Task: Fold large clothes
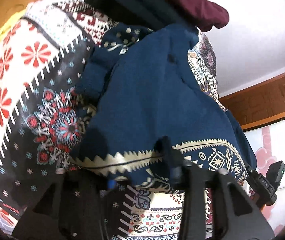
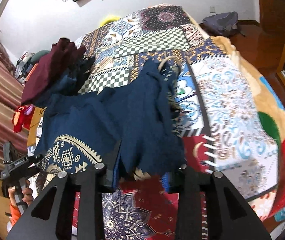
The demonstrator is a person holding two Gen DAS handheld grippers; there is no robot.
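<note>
You've got the navy garment [image 2: 110, 116] pinched in both tools [image 1: 142, 172] [image 2: 142, 172] over the bed [image 2: 232, 104]; next, carry that hem across evenly.

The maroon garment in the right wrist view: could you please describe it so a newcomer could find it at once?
Start at the bed with the patchwork bedspread. At its left side clothes are piled up, and the maroon garment lies on top of that pile. It is plain dark red with no print, unlike the navy garment beside it, which has a cream zigzag border.
</note>
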